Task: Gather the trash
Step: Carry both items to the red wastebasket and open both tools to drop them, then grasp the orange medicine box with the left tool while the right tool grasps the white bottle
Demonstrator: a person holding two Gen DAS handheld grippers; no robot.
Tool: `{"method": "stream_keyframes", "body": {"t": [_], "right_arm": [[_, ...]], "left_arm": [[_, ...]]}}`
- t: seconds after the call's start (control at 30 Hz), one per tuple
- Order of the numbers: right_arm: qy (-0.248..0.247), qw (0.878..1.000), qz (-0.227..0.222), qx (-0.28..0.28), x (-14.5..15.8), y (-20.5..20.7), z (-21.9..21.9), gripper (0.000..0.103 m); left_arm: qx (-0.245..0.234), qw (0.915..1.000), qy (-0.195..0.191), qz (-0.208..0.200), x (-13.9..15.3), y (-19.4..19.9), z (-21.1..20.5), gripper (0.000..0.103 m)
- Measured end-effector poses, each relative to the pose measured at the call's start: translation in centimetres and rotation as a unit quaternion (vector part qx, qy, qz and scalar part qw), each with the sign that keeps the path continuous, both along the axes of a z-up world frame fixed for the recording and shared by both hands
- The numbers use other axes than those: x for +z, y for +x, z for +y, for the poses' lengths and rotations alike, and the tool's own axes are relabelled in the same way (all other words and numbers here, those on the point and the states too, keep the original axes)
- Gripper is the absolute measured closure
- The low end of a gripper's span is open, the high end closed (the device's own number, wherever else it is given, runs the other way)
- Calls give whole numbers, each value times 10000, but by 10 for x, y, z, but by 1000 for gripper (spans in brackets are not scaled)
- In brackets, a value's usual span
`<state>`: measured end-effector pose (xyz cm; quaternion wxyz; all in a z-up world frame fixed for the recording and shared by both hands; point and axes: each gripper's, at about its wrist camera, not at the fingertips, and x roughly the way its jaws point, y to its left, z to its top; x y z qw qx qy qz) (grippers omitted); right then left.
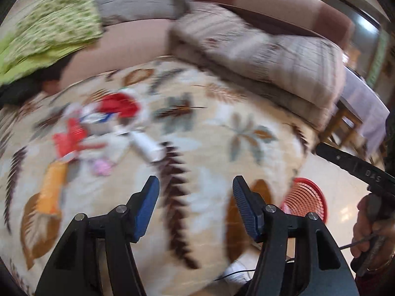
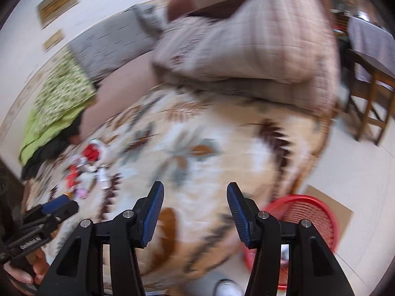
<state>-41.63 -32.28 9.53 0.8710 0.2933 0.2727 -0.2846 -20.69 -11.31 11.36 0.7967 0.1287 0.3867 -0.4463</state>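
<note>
A pile of trash lies on a patterned rug (image 1: 197,128): a red wrapper (image 1: 118,106), a red packet (image 1: 69,140), a white tube (image 1: 148,145), an orange packet (image 1: 53,187) and a pink scrap (image 1: 102,167). The same pile (image 2: 86,170) shows small at the left in the right wrist view. My left gripper (image 1: 195,185) is open and empty above the rug, to the right of the pile. My right gripper (image 2: 195,192) is open and empty over the rug. A red mesh basket (image 1: 306,202) stands on the floor at the right, also in the right wrist view (image 2: 308,219). Both views are motion-blurred.
A sofa with a plaid cushion (image 1: 284,56) and a green cloth (image 1: 49,29) borders the rug at the back. A wooden table and stool (image 2: 372,91) stand at the right. The other gripper (image 1: 355,170) shows at the right edge. A cardboard piece (image 2: 333,204) lies under the basket.
</note>
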Motion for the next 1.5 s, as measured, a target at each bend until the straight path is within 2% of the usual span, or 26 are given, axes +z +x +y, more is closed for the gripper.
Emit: {"method": "stream_keyframes", "body": {"t": [0.13,0.2,0.3,0.4,0.5,0.57,0.67,0.73,0.8,0.87,0.93,1.03,1.1,1.2,1.23,1.27,1.37,1.5], "right_arm": [[-9,9982,34,603,9,55,22,45],[10,9968,68,793,12,75,30,44],[91,9928,165,1187,16,114,42,40],[234,9878,224,1524,17,150,53,39],[464,9826,377,1760,8,194,59,38],[601,9821,423,1736,-1,217,61,38],[840,9830,394,1584,-19,240,59,38],[826,9839,315,1556,-27,243,58,38],[727,9827,390,1661,-36,249,57,38],[631,9819,498,1713,-43,256,54,38],[467,9812,577,1782,-51,264,52,38],[412,9768,746,1965,-64,283,53,38],[394,9750,816,2028,-70,293,53,40],[457,9705,904,2190,-80,304,56,53],[463,9681,956,2271,-84,308,59,64],[435,9665,997,2324,-87,310,62,67],[45,9645,1140,2380,-80,307,76,70],[-62,9665,1089,2325,-64,282,83,70]], "left_arm": [[644,9977,42,-193,4,34,41,40],[1060,9938,64,-337,7,55,61,32],[1696,9849,167,-313,-1,94,90,31],[2183,9752,366,60,-22,135,111,31],[2417,9678,461,529,-45,164,124,31],[2414,9666,437,740,-56,176,125,31],[2401,9655,665,754,-71,180,117,30],[2331,9666,858,627,-82,181,110,30],[2205,9690,844,723,-88,183,106,31],[2250,9666,1080,592,-94,182,101,41],[2229,9651,1359,217,-96,179,94,63],[2245,9658,1281,202,-95,180,98,77],[2265,9660,1227,209,-95,179,101,77],[2310,9669,1049,275,-91,177,104,78],[2304,9680,950,310,-89,177,104,78],[2303,9693,797,335,-85,175,105,78],[2248,9731,468,175,-69,163,103,78],[2029,9788,182,-217,-49,134,88,78]]}}
